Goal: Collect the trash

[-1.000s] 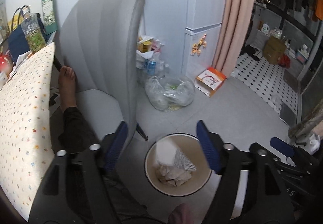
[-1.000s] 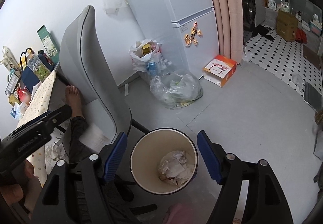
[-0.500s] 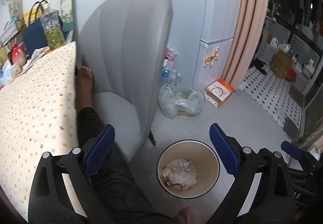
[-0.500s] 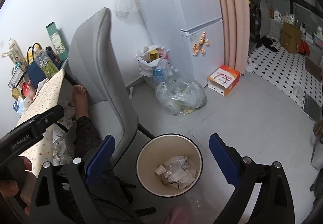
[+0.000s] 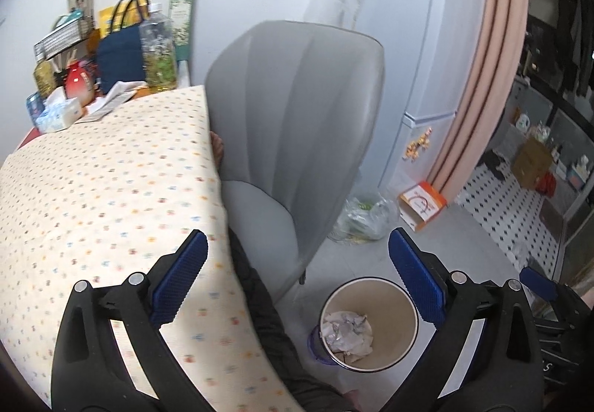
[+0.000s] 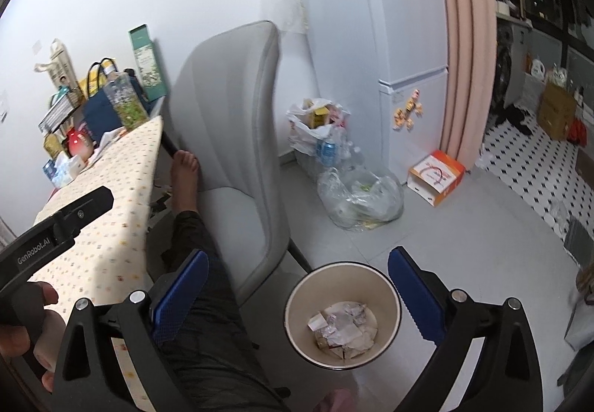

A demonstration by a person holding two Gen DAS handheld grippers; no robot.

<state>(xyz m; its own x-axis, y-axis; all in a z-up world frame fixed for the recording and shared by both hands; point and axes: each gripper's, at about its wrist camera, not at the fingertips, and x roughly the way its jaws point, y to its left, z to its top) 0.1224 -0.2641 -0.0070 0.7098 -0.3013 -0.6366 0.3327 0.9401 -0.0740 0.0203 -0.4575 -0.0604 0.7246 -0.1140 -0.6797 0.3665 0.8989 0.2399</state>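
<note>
Crumpled paper trash (image 6: 343, 324) sits in the bin (image 6: 386, 345) on the floor below your right tongs (image 6: 297, 291); left tongs (image 5: 297, 280), over the table (image 5: 92, 189) edge, sit nearer anything left there; both released, empty.

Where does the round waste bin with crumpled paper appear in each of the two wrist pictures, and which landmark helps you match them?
Left wrist view: the waste bin sits at the bottom, right of centre, just inside the right blue finger.
Right wrist view: the waste bin sits at the bottom centre, between the two blue fingers.
Shared landmark: the grey chair stands behind and to the left of it in both.
</note>
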